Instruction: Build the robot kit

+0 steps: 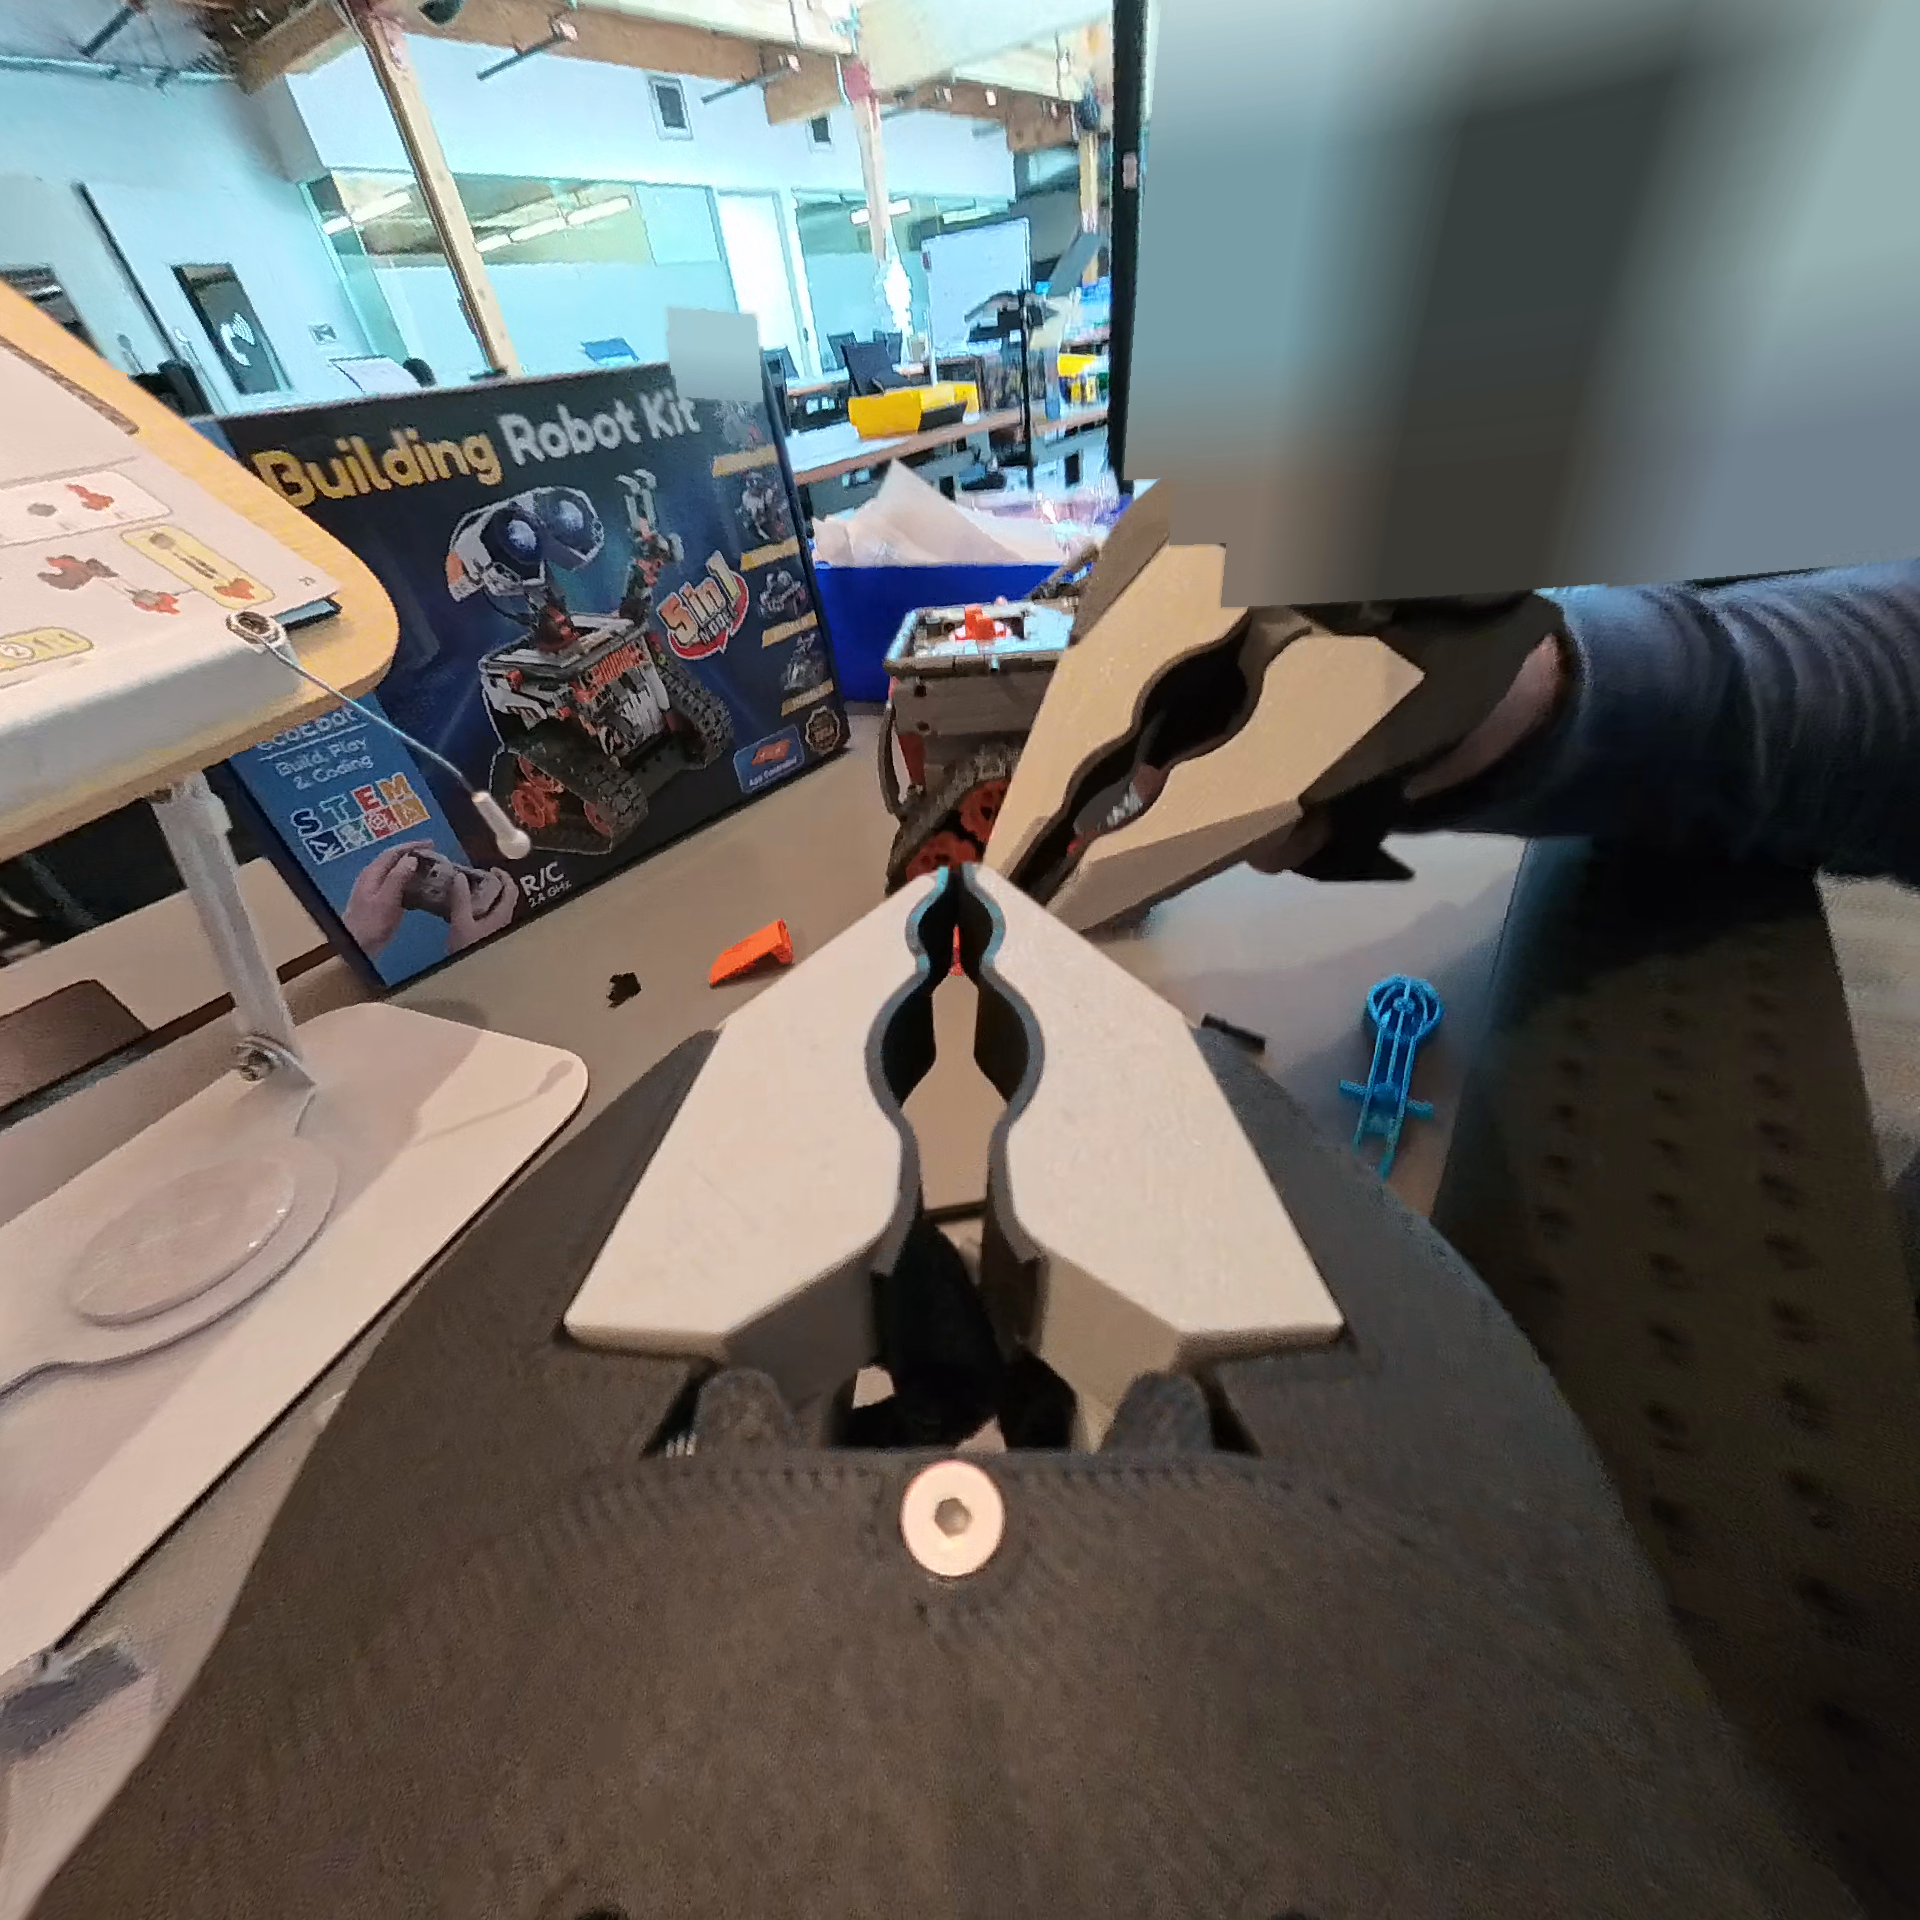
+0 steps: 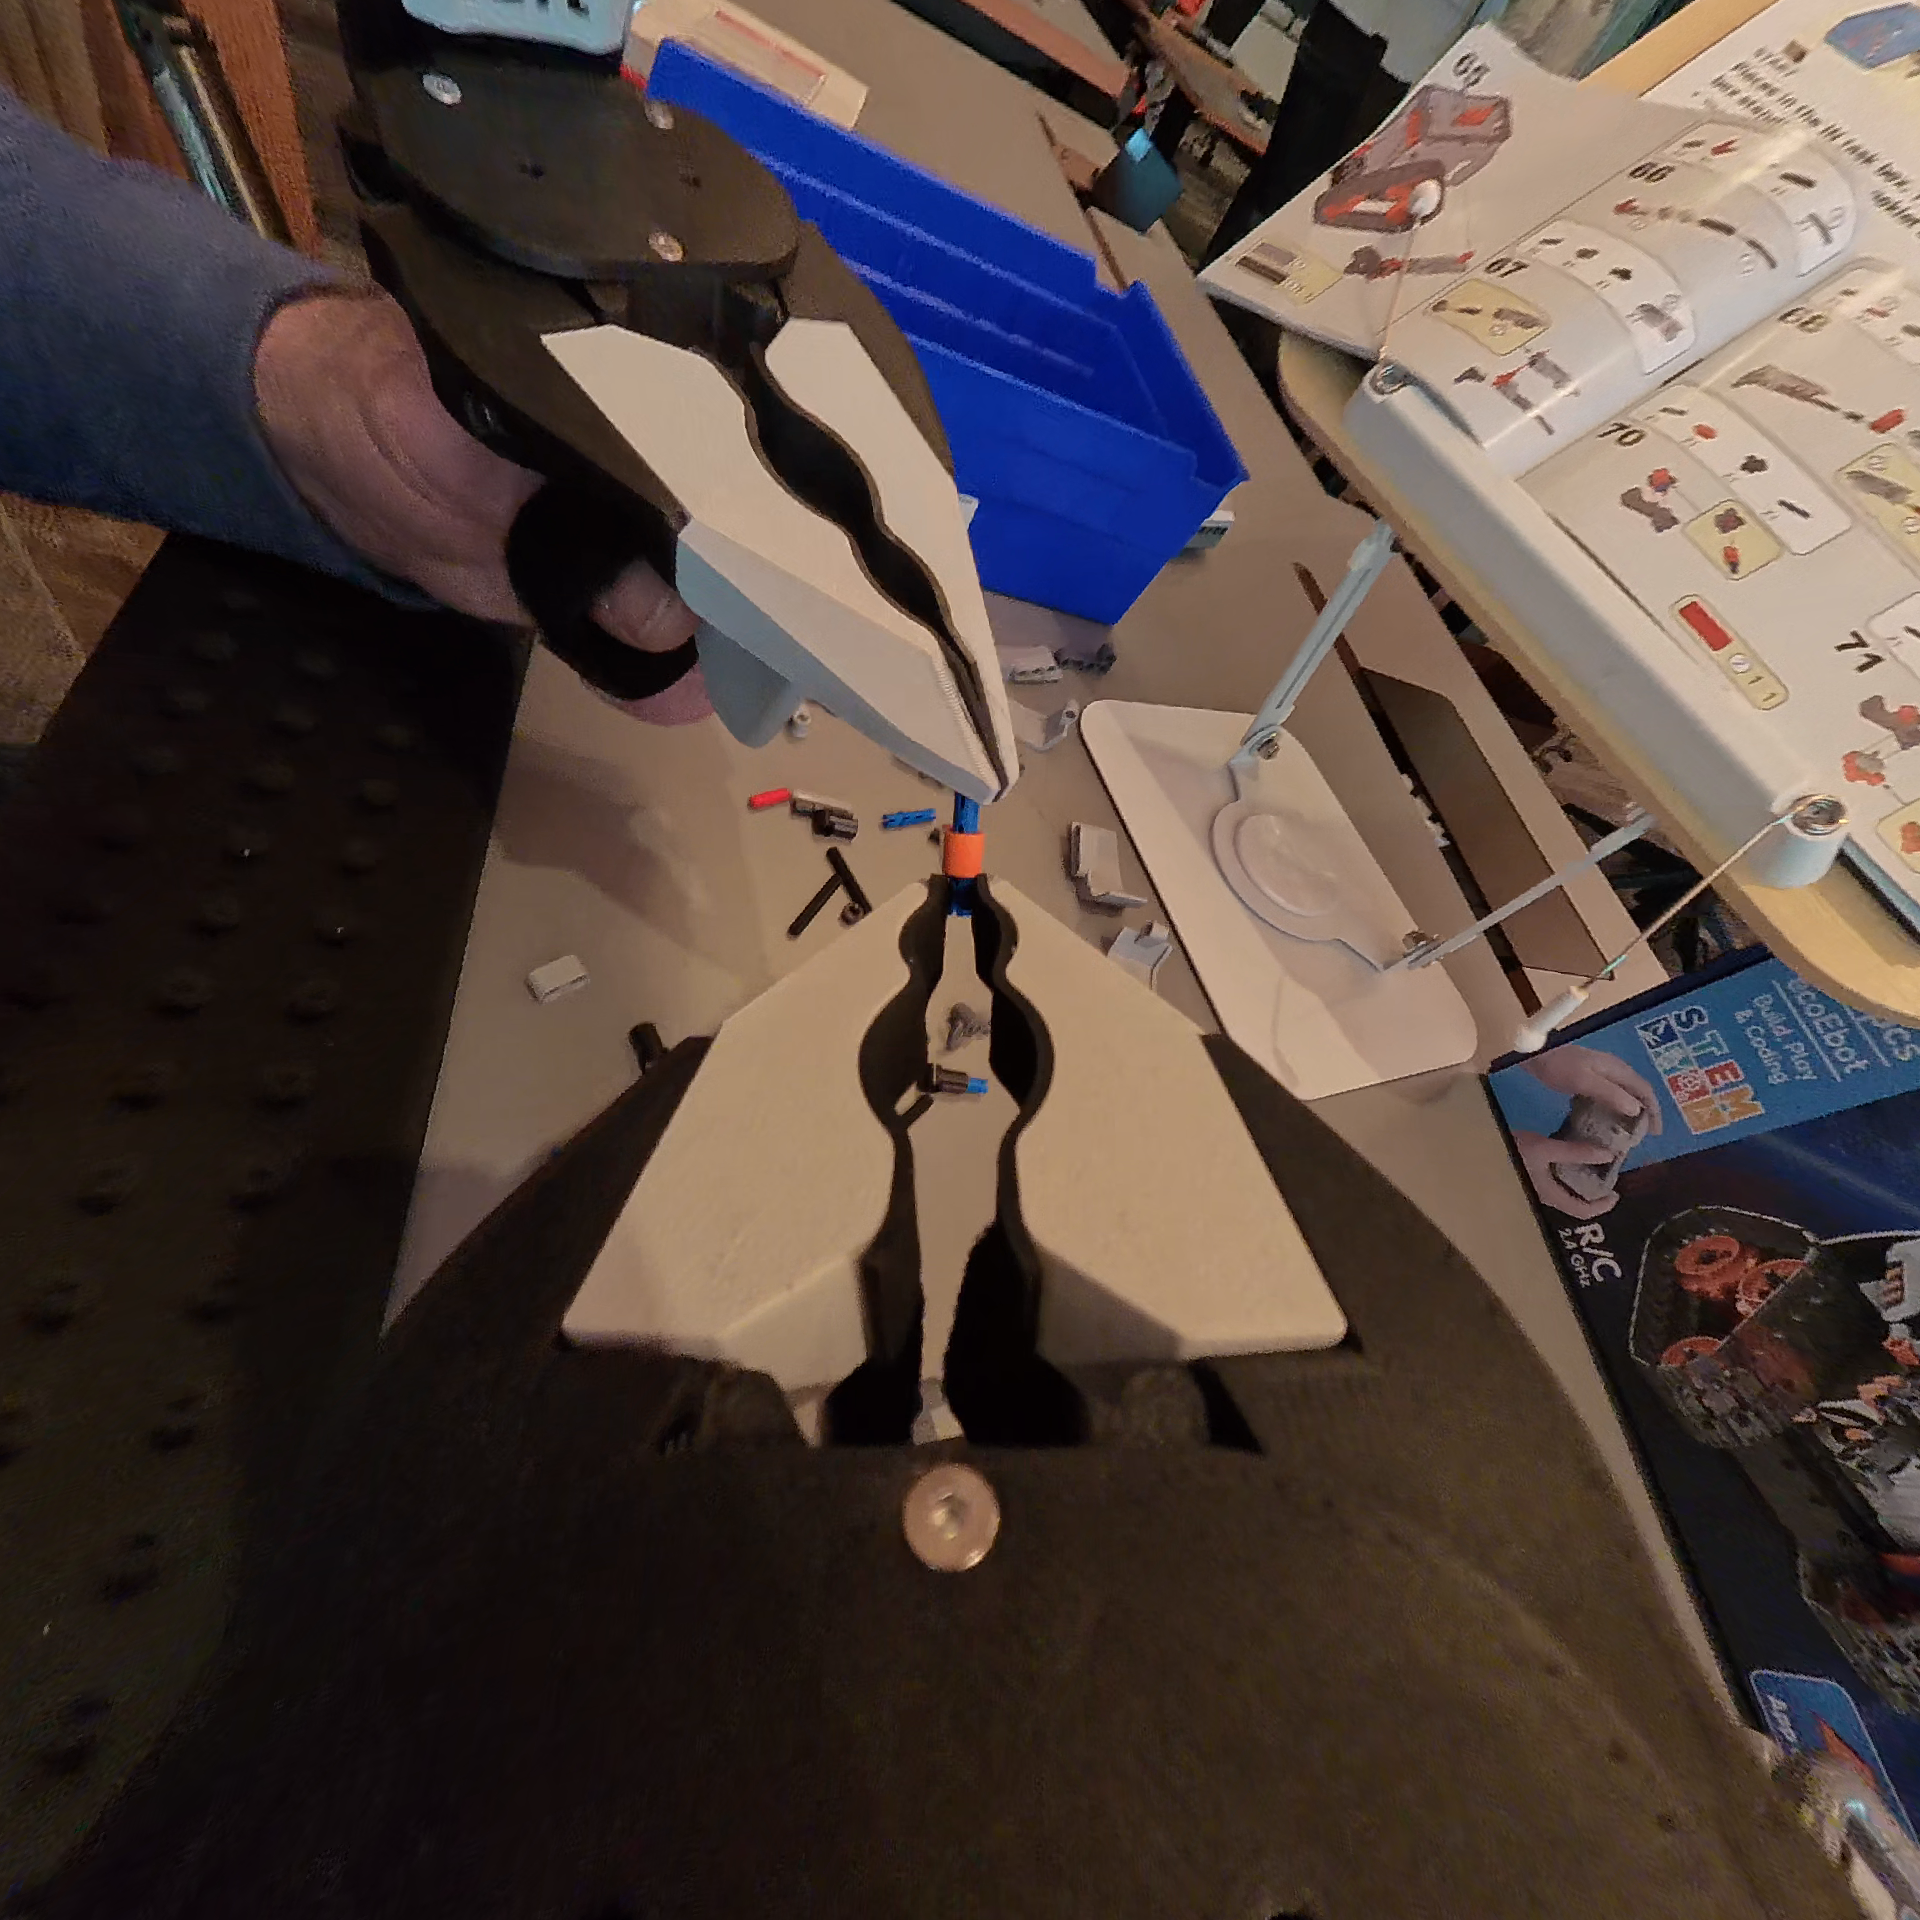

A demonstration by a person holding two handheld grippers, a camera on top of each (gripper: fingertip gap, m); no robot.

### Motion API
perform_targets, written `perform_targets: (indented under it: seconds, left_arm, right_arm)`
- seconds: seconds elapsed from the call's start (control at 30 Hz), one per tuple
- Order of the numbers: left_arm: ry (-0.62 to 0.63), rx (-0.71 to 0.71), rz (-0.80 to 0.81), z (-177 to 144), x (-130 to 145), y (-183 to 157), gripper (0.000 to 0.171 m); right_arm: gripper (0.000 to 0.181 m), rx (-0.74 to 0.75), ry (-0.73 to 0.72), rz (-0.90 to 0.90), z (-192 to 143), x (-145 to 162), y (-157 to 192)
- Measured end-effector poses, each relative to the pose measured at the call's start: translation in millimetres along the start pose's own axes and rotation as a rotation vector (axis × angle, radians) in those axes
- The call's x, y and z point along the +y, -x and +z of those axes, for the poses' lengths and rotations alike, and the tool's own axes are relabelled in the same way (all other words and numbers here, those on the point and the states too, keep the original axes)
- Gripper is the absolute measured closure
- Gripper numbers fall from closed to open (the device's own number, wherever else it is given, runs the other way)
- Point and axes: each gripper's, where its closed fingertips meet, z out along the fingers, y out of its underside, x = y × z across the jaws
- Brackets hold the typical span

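Observation:
In the right wrist view my right gripper (image 2: 961,891) is shut on the lower end of a thin blue axle (image 2: 966,821). An orange bush (image 2: 963,854) sits on the axle just beyond my fingertips. My left gripper (image 2: 992,784) comes down from the upper left, and its shut tips meet the axle's top end. In the left wrist view my left gripper (image 1: 956,878) is shut, and the orange bush (image 1: 956,951) shows through the gap behind the tips. The right gripper's fingers (image 1: 1195,800) reach in from the right, tips close to mine.
A tracked robot model (image 1: 966,686) and a kit box (image 1: 540,623) stand behind. A blue bin (image 2: 1039,416), an instruction booklet (image 2: 1662,416) on a stand with a white base (image 2: 1278,894), and loose small parts (image 2: 821,821) lie around. A blue tool (image 1: 1392,1060) and an orange piece (image 1: 753,951) lie on the table. My two grippers' fingertips are within a few centimetres of each other.

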Motion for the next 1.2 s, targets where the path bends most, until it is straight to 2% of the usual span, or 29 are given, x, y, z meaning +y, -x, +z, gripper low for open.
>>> perform_targets:
  seconds: [0.17, 0.33, 0.47, 0.63, 0.8, 0.93, 1.1, 1.2]
  left_arm:
    - [-0.081, 0.029, -0.164, 3, -10, 8, 0.171]
    - [-0.108, 0.032, -0.217, 2, -12, 13, 0.171]
    - [-0.063, 0.031, -0.197, 3, -5, 13, 0.171]
    - [0.050, 0.011, -0.121, -1, 11, 17, 0.171]
    - [0.106, 0.011, -0.103, 1, 21, 16, 0.171]
    - [0.139, 0.038, -0.095, 6, 29, 9, 0.171]
    - [0.181, 0.070, -0.084, 12, 41, 1, 0.171]
    - [0.207, 0.078, -0.071, 16, 46, -3, 0.170]
  right_arm:
    - [0.175, 0.027, -0.033, 0.057, -1, -5, -11]
    - [0.173, 0.012, -0.053, 0.122, -3, -5, -14]
    - [0.177, -0.020, -0.044, 0.153, -10, 0, -16]
    - [0.177, -0.075, 0.089, 0.171, -35, 29, -20]
    - [0.175, -0.058, 0.225, 0.186, -83, 59, -28]
    - [0.174, 0.053, 0.212, 0.246, -135, 65, -41]
    - [0.174, 0.294, 0.117, 0.350, -226, 61, -60]
    - [0.173, 0.449, 0.208, 0.346, -275, 78, -61]
